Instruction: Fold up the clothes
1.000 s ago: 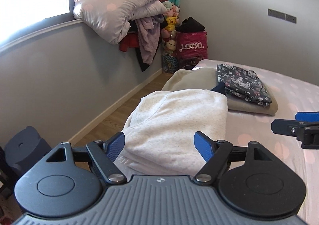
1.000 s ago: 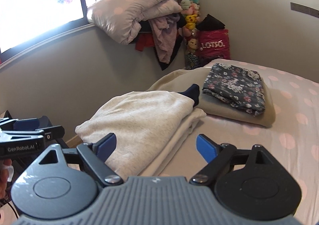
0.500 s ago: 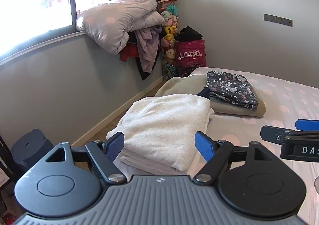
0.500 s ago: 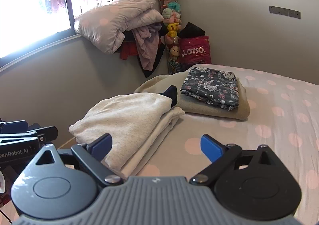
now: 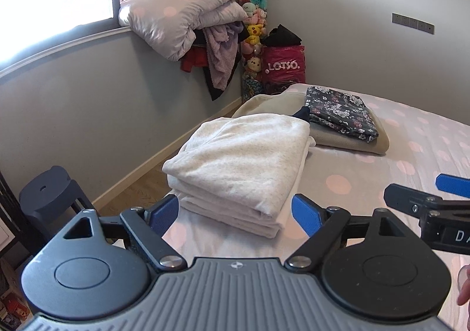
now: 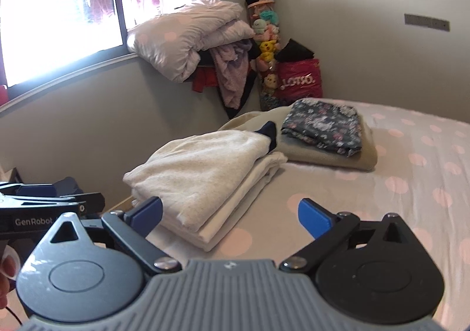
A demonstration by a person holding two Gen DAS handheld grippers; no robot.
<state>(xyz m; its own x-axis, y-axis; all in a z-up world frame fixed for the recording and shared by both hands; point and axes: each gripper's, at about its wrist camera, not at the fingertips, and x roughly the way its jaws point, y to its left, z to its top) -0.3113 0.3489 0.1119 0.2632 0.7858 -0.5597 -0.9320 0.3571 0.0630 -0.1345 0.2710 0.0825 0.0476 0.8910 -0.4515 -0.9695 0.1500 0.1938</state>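
A folded cream sweater [image 5: 243,160] lies stacked on white folded cloth at the left edge of the polka-dot bed [image 5: 382,172]; it also shows in the right wrist view [image 6: 199,172]. Behind it a folded dark floral garment [image 5: 340,114] rests on a folded beige garment [image 5: 349,140], also in the right wrist view [image 6: 323,128]. My left gripper [image 5: 235,213] is open and empty, a short way back from the sweater. My right gripper [image 6: 230,215] is open and empty, also short of the stack. Each gripper shows at the edge of the other's view.
A rolled duvet [image 5: 182,14] and hanging clothes sit on the window sill. Plush toys [image 5: 252,17] and a red bag [image 5: 283,67] fill the far corner. A dark stool [image 5: 50,199] stands on the wood floor left of the bed.
Both grippers have pulled back and up from the cream sweater, which now looks smaller and farther away. The stack lies still.
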